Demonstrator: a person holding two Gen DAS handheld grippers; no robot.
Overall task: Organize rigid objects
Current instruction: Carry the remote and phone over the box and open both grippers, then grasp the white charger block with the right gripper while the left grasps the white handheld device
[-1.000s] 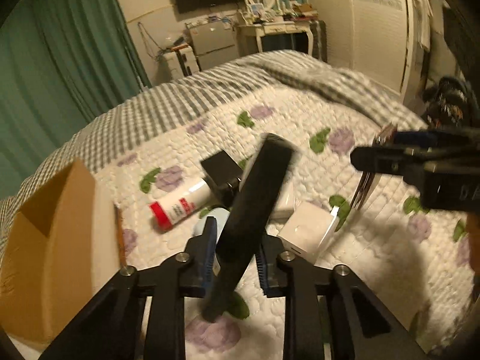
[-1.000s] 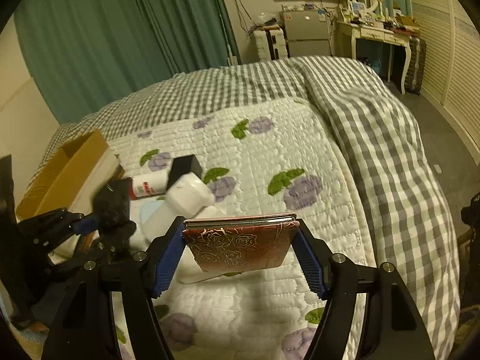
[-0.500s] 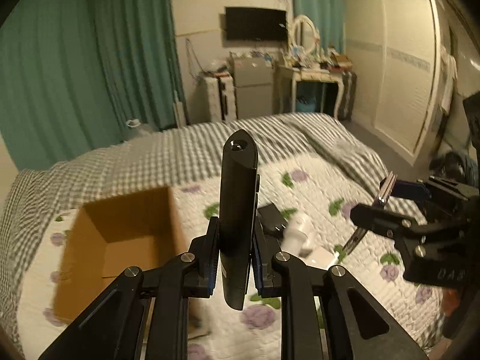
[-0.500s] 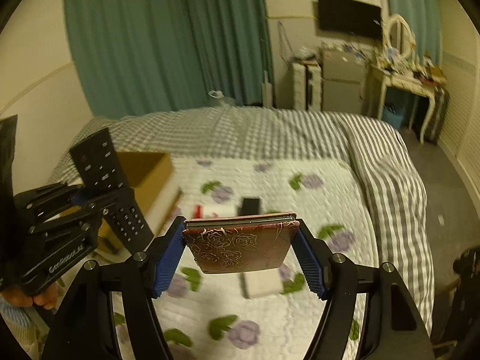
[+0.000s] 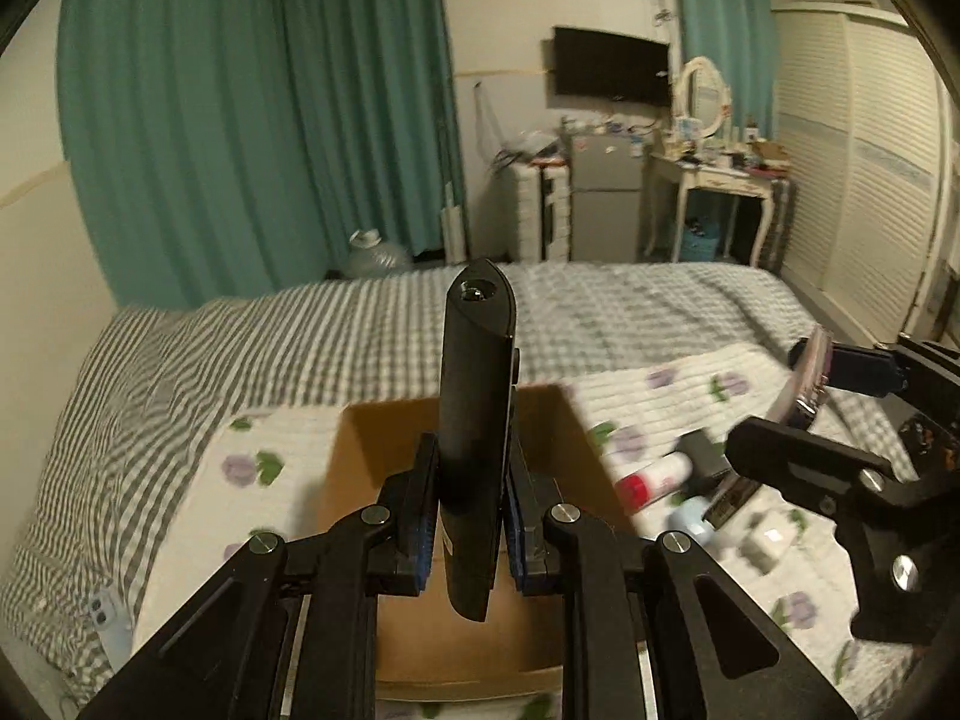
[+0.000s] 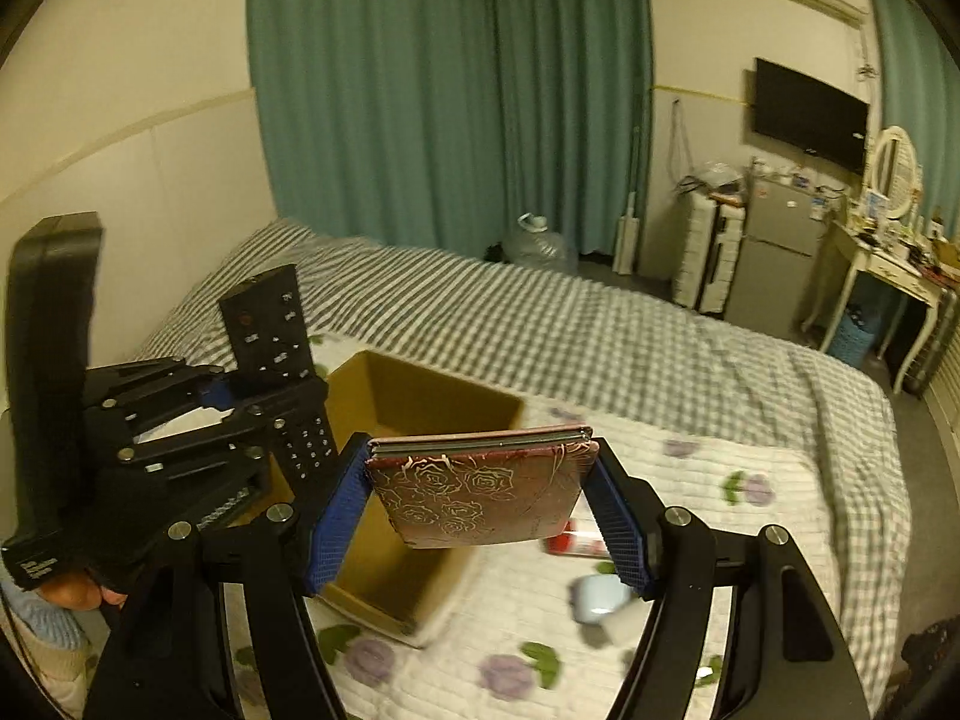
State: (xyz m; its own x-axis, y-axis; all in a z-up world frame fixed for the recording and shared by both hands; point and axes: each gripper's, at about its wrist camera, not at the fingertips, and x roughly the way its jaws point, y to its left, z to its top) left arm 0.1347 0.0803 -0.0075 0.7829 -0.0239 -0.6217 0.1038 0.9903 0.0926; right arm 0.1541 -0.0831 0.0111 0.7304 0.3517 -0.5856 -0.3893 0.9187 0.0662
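My left gripper [image 5: 471, 516] is shut on a black remote control [image 5: 477, 408], held upright over the open cardboard box [image 5: 360, 438] on the bed. The remote [image 6: 273, 330] and left gripper [image 6: 240, 402] also show in the right wrist view. My right gripper [image 6: 480, 504] is shut on a dark red rose-patterned case [image 6: 480, 492], held level above the box's [image 6: 414, 396] near right side. The case also shows edge-on in the left wrist view [image 5: 807, 372].
On the floral quilt [image 6: 690, 480] right of the box lie a white tube with a red cap [image 5: 651, 477], a black block [image 5: 705, 450], a pale blue object [image 5: 690, 525] and a small white box [image 5: 768, 540]. A checked blanket [image 5: 630, 312] covers the far bed.
Both grippers have lifted and swung left toward the cardboard box. The box now lies straight under the remote, and the red case has come to the box's edge.
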